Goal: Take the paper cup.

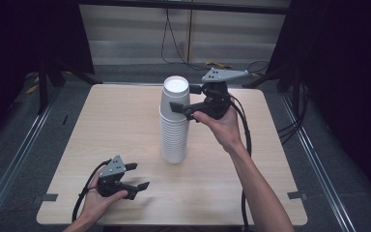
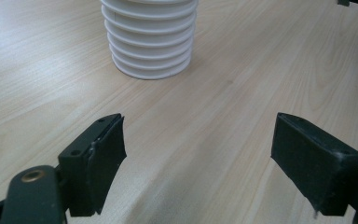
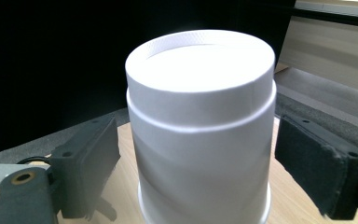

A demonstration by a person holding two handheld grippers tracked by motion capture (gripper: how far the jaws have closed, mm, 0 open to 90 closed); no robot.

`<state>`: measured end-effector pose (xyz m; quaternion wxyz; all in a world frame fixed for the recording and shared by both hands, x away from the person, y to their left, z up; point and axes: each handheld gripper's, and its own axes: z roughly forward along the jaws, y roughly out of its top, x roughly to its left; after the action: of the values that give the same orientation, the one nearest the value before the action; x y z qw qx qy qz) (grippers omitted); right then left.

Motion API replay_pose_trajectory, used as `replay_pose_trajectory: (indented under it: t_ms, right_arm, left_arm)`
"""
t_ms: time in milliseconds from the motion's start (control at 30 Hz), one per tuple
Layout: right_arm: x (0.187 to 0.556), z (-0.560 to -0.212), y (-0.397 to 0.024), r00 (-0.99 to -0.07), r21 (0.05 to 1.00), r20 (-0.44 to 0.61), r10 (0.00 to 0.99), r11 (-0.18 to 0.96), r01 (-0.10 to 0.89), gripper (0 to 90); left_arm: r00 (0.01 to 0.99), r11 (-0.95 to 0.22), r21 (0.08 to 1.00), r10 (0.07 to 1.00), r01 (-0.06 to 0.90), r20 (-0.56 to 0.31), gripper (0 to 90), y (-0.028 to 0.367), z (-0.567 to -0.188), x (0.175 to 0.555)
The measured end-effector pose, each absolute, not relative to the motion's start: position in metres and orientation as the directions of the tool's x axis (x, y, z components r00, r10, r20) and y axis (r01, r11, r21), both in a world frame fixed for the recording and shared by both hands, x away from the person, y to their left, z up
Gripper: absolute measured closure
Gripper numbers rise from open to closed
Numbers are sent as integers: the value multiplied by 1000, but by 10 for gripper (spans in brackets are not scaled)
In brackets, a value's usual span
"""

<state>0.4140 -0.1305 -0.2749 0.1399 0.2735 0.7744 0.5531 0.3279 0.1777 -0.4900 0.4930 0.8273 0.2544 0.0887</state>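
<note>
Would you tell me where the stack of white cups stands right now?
In the high view the stack of white cups stands upside down near the middle of the table, its top between the right gripper jaws.

A tall stack of upturned white paper cups (image 1: pixel 174 123) stands on the light wooden counter (image 1: pixel 125 125), near its middle and somewhat toward the far edge. The right hand-held gripper (image 1: pixel 182 99) is at the top of the stack, on its right side, one jaw either side of the uppermost cup (image 3: pixel 200 130) and neither pressing it. The left hand-held gripper (image 1: pixel 139 175) sits low over the counter near the near left corner, well apart from the stack, jaws apart over bare wood.
</note>
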Motion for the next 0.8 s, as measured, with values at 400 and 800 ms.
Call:
replay_pose_trajectory:
  t_ms: [400, 800]
  right_arm:
    - [425, -271, -118, -818, 912, 59, 572, 302, 277, 142]
    - [432, -271, -112, -822, 905, 78, 565, 307, 296, 146]
  left_arm:
    - [865, -408, 857, 495, 313, -81, 173, 174, -489, 325]
    - [865, -412, 855, 495, 316, -81, 172, 174, -490, 325]
